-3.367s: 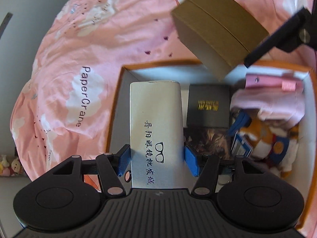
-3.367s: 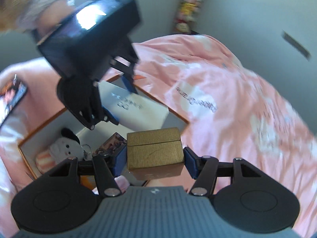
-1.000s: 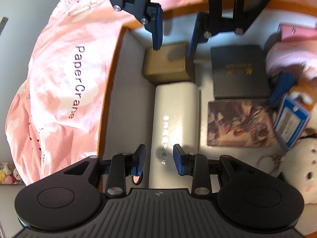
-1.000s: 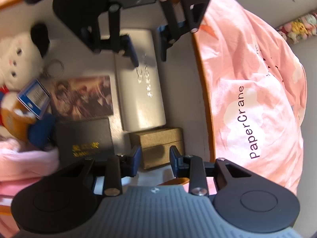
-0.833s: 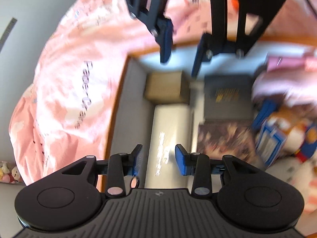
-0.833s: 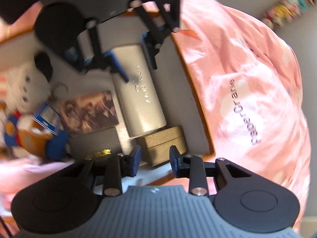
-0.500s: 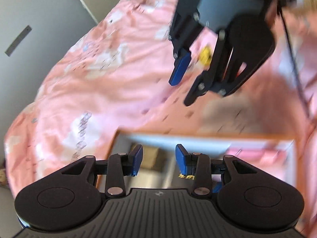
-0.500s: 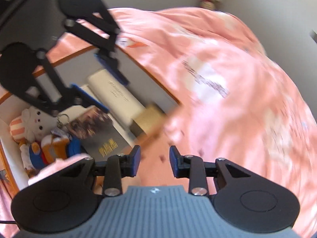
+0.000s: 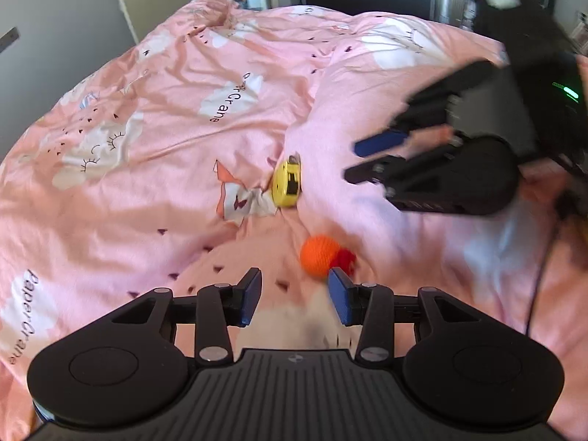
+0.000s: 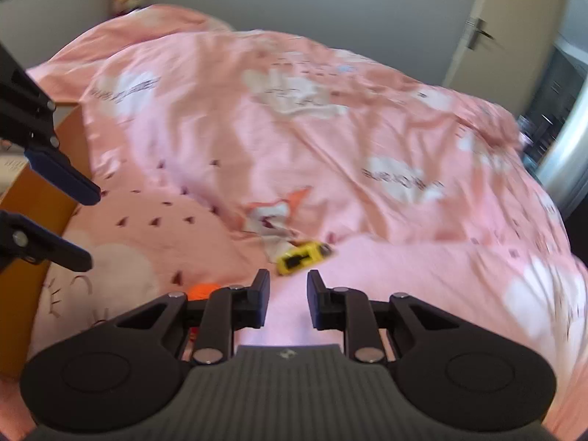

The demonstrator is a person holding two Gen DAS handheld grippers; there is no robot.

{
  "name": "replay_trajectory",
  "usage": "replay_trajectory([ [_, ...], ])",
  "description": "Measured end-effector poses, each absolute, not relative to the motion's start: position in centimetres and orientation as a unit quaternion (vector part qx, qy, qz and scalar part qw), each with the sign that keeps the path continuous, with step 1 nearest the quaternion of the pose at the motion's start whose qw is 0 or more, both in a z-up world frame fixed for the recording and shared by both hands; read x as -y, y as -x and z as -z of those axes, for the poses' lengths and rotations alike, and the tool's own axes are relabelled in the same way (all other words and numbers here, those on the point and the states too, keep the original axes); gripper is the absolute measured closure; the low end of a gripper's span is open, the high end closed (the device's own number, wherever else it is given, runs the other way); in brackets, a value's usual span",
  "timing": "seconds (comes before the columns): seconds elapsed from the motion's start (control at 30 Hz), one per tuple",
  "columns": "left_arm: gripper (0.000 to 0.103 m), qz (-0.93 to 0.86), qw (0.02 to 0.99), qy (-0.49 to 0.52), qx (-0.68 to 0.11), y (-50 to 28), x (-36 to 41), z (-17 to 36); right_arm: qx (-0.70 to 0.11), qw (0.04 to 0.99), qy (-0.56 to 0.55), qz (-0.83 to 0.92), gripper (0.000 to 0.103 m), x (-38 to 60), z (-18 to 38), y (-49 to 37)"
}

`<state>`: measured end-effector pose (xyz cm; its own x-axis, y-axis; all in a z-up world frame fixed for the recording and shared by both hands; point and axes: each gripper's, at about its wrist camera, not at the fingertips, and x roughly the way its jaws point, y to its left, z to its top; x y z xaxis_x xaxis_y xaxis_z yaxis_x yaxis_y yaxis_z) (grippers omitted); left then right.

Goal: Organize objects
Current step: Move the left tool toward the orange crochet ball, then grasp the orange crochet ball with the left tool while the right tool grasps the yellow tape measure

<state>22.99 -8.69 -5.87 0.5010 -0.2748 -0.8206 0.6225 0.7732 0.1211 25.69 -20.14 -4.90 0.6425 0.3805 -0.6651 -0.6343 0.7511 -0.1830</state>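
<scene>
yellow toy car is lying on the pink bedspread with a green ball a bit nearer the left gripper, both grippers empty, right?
Not quite: the ball is orange, not green, as the left wrist view shows. The rest holds: the yellow toy car lies on the pink bedspread, the ball sits nearer the left gripper, and the right gripper is empty too.

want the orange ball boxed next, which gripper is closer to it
Left. The orange ball lies just ahead of the left gripper, by its right finger. The right gripper points at the yellow toy, the ball off to its left.
</scene>
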Motion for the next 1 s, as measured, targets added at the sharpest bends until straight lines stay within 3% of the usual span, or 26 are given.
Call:
replay_trajectory([
  [0.07, 0.052, 0.261, 0.843, -0.178, -0.436, -23.6, 9.6, 6.8, -0.305, 0.896, 0.179, -0.268, 0.08, 21.3, 5.8, -25.5],
  [0.23, 0.036, 0.234, 0.845, -0.149, -0.457, -25.6, 11.2, 9.9, -0.301, 0.912, 0.106, -0.259, 0.08, 23.2, 7.7, -25.9],
  [0.5, 0.037, 0.188, 0.841, -0.087, -0.5, -27.8, 11.0, 12.6, -0.306, 0.912, 0.08, -0.261, 0.079, 23.2, 8.5, -26.9],
  [0.67, 0.049, 0.18, 0.82, -0.051, -0.542, -28.8, 10.6, 13.8, -0.307, 0.912, 0.08, -0.261, 0.079, 23.1, 8.6, -26.8],
  [0.8, 0.052, 0.174, 0.819, -0.033, -0.545, -28.8, 10.1, 13.5, -0.3, 0.912, 0.091, -0.266, 0.079, 22.5, 8.6, -26.3],
  [0.83, 0.058, 0.174, 0.821, -0.029, -0.543, -28.7, 9.9, 13.2, -0.297, 0.912, 0.098, -0.265, 0.079, 22.4, 8.6, -26.2],
  [1.0, 0.058, 0.167, 0.834, -0.037, -0.525, -28.6, 8.5, 11.6, -0.292, 0.906, 0.118, -0.282, 0.079, 21.2, 7.8, -26.3],
])
